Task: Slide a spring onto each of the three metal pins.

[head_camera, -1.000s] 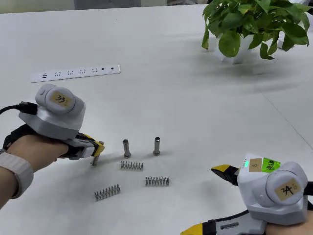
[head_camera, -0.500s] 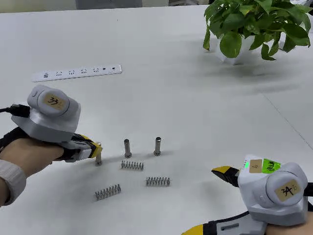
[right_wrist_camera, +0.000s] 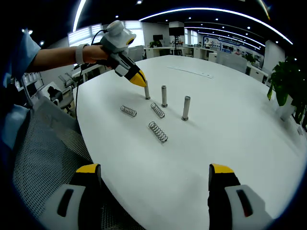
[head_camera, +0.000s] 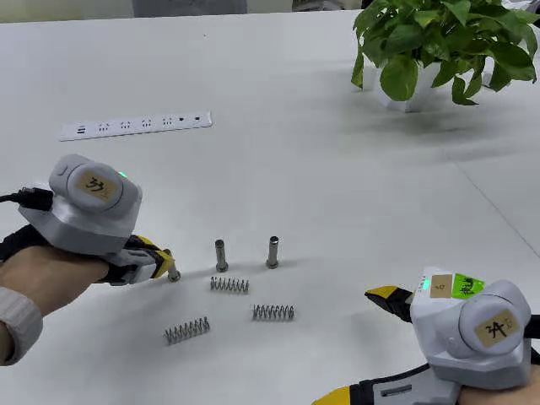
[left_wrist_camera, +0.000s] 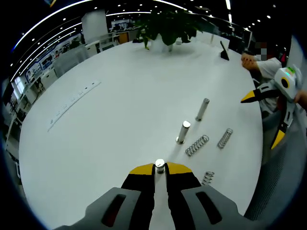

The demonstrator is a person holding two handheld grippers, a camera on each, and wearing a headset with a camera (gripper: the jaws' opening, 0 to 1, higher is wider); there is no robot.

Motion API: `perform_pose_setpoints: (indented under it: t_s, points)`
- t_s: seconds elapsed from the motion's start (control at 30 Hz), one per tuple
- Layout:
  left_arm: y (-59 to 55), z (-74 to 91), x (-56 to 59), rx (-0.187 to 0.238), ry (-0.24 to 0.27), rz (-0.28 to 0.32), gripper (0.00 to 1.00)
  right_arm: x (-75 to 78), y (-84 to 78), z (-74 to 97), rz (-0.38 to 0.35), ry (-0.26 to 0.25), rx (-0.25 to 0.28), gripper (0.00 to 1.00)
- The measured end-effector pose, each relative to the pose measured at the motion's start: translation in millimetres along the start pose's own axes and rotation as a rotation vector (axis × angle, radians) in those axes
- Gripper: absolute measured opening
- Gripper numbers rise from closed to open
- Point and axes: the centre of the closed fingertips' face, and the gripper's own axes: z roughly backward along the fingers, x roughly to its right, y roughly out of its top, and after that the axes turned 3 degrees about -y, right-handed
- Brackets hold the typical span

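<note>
White and matte, the desk (head_camera: 321, 169) is smooth-topped, with a flat white power strip (head_camera: 135, 125) laid toward its far left corner and a leafy green plant (head_camera: 439, 38) in a white pot toward its far right corner. Toward the near edge, three short cylindrical pins of polished metal are stood upright in a row. The gripped pin (head_camera: 173, 272), at the left end of the row, is clamped between the narrowed, yellow-tipped jaws of the left tongs (left_wrist_camera: 159, 168). Its round top is seen between the tips in the left gripper view. The middle pin (head_camera: 220, 255) and the end pin (head_camera: 272, 251) are stood free, not yet fitted with springs. Three coiled wire springs are laid flat on the desk, nearer the near edge than the pins and apart from one another: the upper spring (head_camera: 229, 285) just beside the middle pin, then the right spring (head_camera: 272, 312) and the left spring (head_camera: 186, 330). The right tongs (right_wrist_camera: 154, 170) are spread wide and empty by the near right edge, well apart from the springs.
</note>
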Motion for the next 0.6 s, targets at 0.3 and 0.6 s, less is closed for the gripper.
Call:
perform_pose_setpoints:
  t_s: [0.3, 0.6]
  points:
    - [-2.6, -2.7, 3.2, -0.019, -0.003, -0.014, 0.08, 2.4, 1.3, 0.8, -0.001, -0.008, 0.009, 0.94]
    - [-5.0, -4.6, 2.9, -0.012, -0.001, -0.007, 0.08, 0.3, 0.6, 0.3, 0.001, -0.002, 0.003, 0.94]
